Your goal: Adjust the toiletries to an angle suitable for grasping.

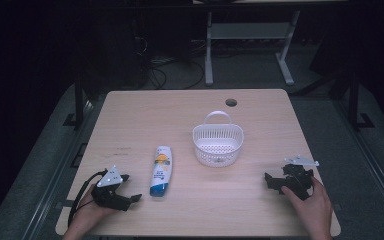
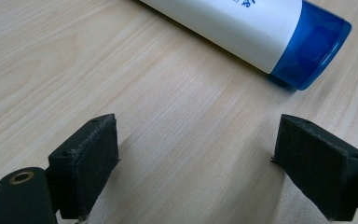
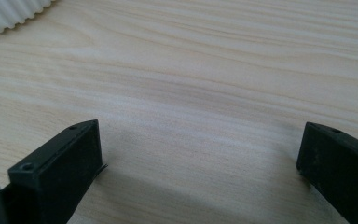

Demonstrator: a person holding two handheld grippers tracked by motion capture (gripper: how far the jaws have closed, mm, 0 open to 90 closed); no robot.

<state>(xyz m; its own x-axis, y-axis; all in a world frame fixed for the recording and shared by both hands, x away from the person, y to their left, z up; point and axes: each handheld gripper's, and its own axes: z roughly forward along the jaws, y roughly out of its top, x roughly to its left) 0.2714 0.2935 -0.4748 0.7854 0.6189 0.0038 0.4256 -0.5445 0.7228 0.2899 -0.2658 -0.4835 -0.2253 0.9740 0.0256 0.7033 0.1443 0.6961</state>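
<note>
A white tube with a blue cap [image 1: 160, 171] lies flat on the wooden table, cap toward the front edge. In the left gripper view the blue-capped tube [image 2: 279, 32] crosses the top, beyond the jaws. My left gripper [image 1: 132, 192] rests on the table just left of the cap, open with nothing between its jaws [image 2: 196, 158]. A white plastic basket [image 1: 218, 142] with a handle stands at mid-table, empty. My right gripper [image 1: 271, 181] sits at the front right, open and empty [image 3: 200, 163], pointing toward the basket's ribbed wall [image 3: 9, 14].
The table [image 1: 190, 110] has a round cable hole [image 1: 231, 102] near its far edge. Behind it stand desk legs [image 1: 209, 50] and loose cables on a dark floor. A person's hands hold both grippers near the front edge.
</note>
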